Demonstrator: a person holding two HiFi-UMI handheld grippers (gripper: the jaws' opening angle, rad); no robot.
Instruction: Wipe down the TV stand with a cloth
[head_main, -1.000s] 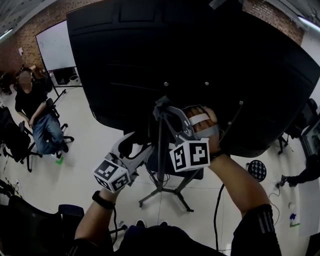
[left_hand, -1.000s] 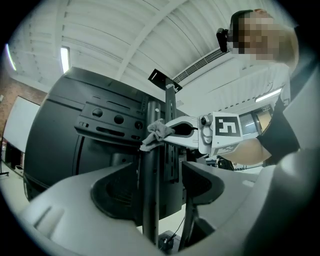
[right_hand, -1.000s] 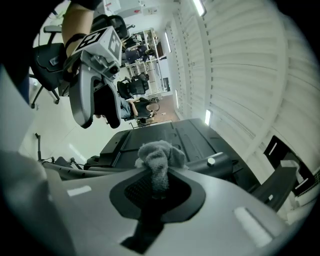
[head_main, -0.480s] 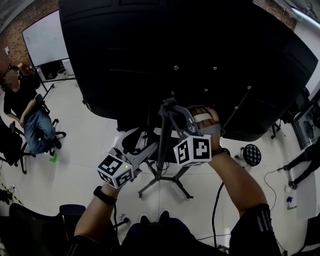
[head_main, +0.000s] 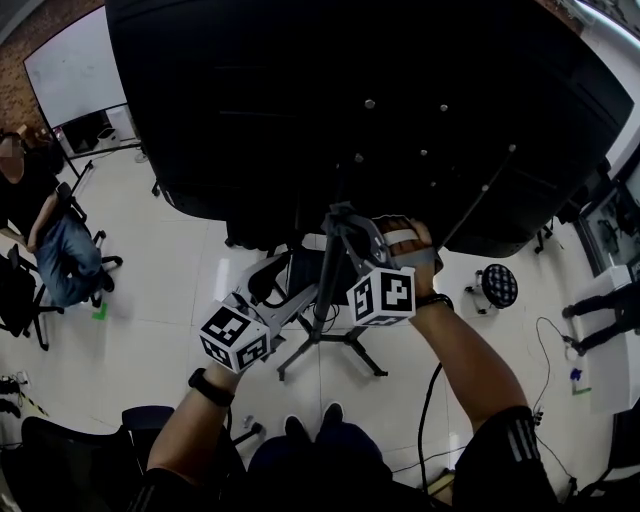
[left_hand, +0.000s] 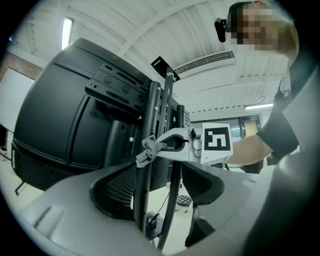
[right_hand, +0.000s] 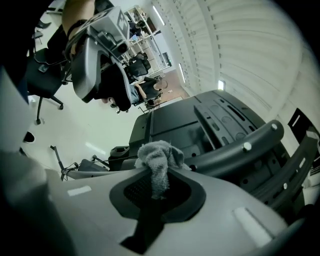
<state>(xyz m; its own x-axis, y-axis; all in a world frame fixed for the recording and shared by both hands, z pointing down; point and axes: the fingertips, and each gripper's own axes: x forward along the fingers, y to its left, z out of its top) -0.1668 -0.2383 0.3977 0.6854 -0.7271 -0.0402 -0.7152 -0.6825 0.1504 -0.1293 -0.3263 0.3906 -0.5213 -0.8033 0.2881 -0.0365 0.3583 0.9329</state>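
Note:
The big black TV (head_main: 350, 90) fills the top of the head view, seen from behind. Its black stand pole (head_main: 324, 285) drops to splayed legs (head_main: 345, 352) on the floor. My right gripper (head_main: 338, 215) is shut on a crumpled grey cloth (right_hand: 159, 162) and presses it to the pole just under the TV. The left gripper view shows that cloth (left_hand: 148, 150) bunched against the black bars (left_hand: 142, 195). My left gripper (head_main: 300, 300) is lower on the pole, its jaws apart with the bars between them.
A seated person (head_main: 40, 215) on an office chair is at the far left, below a whiteboard (head_main: 70, 65). A round black stool (head_main: 498, 285) stands right of the stand. A black cable (head_main: 428, 400) trails over the pale floor by my shoes (head_main: 310, 425).
The head view has moved closer under the TV, which now fills more of the frame. Both grippers stay at about the same places on the pole.

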